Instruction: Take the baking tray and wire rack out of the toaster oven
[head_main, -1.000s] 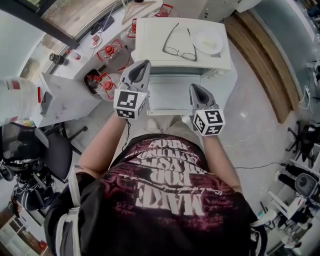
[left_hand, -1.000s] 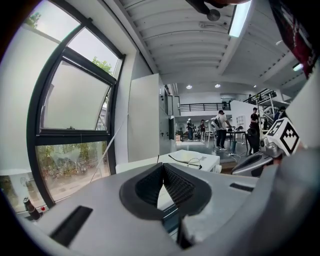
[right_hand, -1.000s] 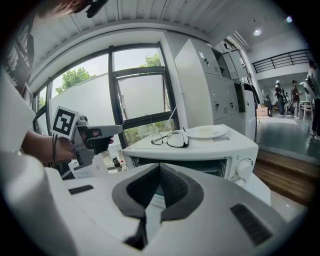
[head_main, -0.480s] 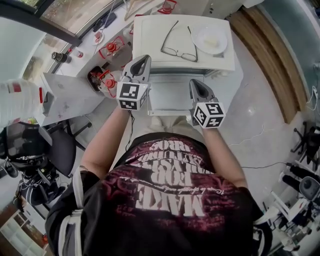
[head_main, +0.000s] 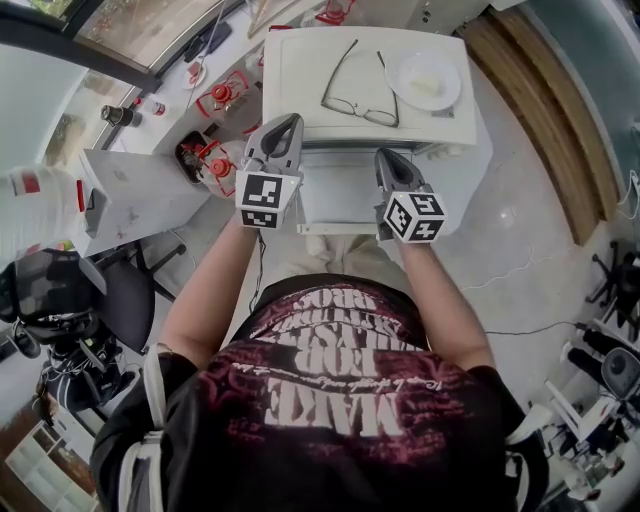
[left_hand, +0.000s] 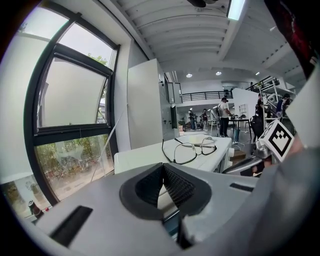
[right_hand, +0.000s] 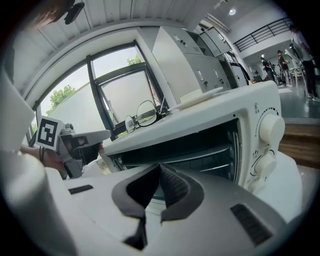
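Open hall, tall window (left_hand: 70, 100) on the left. White toaster oven (head_main: 300, 80) on a white table (head_main: 468, 180) at my 12 o'clock, its door (head_main: 335, 195) dropped flat. On the oven's top lie glasses (head_main: 343, 100), with a plate (head_main: 428, 80) at their 3 o'clock. The wire rack (right_hand: 200, 155) sits inside the cavity; I cannot pick out the tray. Left gripper (head_main: 288, 122) is at the door's 10 o'clock, right gripper (head_main: 385, 157) at its 2 o'clock. Both have their jaws pressed together with nothing between them
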